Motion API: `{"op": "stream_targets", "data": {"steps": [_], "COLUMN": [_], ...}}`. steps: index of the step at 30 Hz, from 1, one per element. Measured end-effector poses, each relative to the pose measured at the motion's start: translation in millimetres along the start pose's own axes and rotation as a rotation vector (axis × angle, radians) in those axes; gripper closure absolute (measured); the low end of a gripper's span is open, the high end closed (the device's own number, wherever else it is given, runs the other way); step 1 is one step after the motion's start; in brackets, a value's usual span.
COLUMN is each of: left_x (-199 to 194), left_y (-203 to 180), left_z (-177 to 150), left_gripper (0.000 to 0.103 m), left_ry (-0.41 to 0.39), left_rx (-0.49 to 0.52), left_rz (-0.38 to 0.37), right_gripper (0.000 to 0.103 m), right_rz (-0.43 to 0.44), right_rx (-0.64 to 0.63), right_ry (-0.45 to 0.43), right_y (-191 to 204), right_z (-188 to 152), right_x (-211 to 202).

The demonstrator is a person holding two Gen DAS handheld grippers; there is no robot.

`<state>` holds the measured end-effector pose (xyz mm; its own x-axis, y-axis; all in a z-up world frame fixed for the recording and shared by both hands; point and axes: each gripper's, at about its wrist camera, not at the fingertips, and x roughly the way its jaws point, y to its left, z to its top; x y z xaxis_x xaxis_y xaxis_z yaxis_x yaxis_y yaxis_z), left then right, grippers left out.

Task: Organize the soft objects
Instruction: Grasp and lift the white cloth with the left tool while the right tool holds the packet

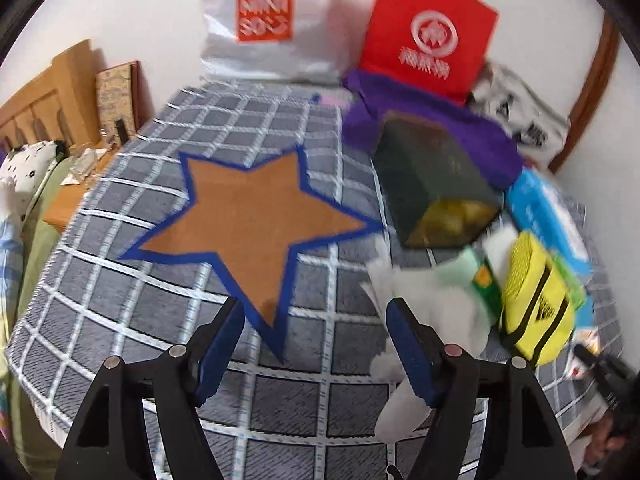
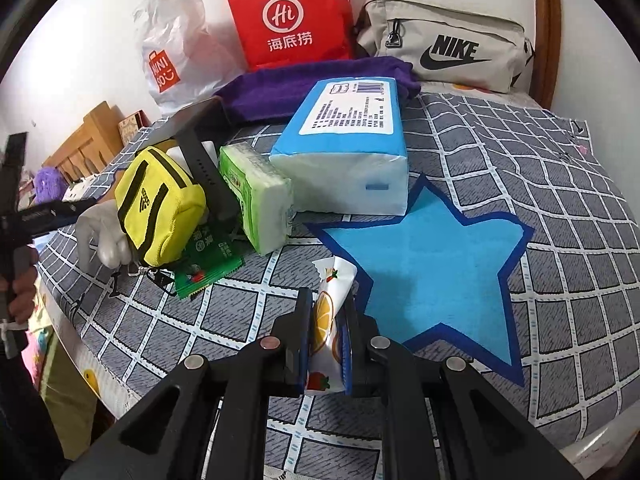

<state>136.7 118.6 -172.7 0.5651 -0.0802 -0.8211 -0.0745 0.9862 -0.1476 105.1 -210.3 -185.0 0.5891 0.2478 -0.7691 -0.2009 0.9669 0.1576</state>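
Left gripper (image 1: 316,344) pitched downward, jaws apart and empty; right gripper (image 2: 326,344) likewise pitched, jaws clamped together.

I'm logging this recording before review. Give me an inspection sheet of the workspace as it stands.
Surface: grid-patterned cover with a blue star and an orange star.
Job's things: fruit-print packet in the right tongs; blue tissue pack, green tissue pack, yellow pouch, white soft toy, purple cloth.
Clutter: dark box, green sachet.
Grippers: left tongs open, nothing between them; right tongs shut on the packet.
Cables: nothing seen.
Surroundings: red paper bag, white plastic bag, grey waist bag, wooden furniture.
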Motion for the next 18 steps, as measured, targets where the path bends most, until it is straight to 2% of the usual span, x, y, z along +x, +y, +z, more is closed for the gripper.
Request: {"op": "stream_targets", "data": {"steps": [2, 4, 6, 9, 12, 13, 15, 17, 18], "left_x": [3.3, 4.3, 8.0, 9.8, 11.9, 13.8, 16.2, 14.2, 13.3], "left_y": [-10.1, -19.8, -24.7, -32.7, -46.2, -49.3, -54.8, -57.9, -57.8], "left_z": [-2.3, -5.4, -8.5, -11.8, -15.5, -16.5, -16.4, -15.7, -15.4], "left_gripper": [0.032, 0.03, 0.03, 0.03, 0.033, 0.042, 0.052, 0.068, 0.08], "left_ry": [0.017, 0.019, 0.031, 0.044, 0.044, 0.044, 0.046, 0.049, 0.054], "left_rx": [0.053, 0.103, 0.126, 0.145, 0.199, 0.208, 0.223, 0.236, 0.236], "left_rz": [-0.028, -0.013, -0.001, -0.039, -0.02, -0.022, -0.036, -0.056, -0.07], "right_gripper": [0.09, 0.09, 0.09, 0.09, 0.09, 0.09, 0.09, 0.09, 0.09], "right_rz": [-0.008, -0.008, 0.002, 0.015, 0.011, 0.008, 0.0, -0.007, -0.013], "right_rx": [-0.006, -0.014, -0.014, -0.006, -0.015, -0.019, -0.028, -0.038, -0.042], "right_ry": [-0.004, -0.015, -0.031, -0.066, -0.102, -0.111, -0.132, -0.148, -0.155], "right_y": [-0.6, -1.9, -4.8, -10.9, -15.0, -15.6, -17.1, -17.8, -17.8], "right_z": [1.6, 4.8, 9.4, 20.0, 32.0, 35.8, 44.8, 54.1, 58.3], "right_x": [-2.9, -8.4, -15.0, -27.3, -37.7, -40.1, -44.3, -46.9, -47.8]}}
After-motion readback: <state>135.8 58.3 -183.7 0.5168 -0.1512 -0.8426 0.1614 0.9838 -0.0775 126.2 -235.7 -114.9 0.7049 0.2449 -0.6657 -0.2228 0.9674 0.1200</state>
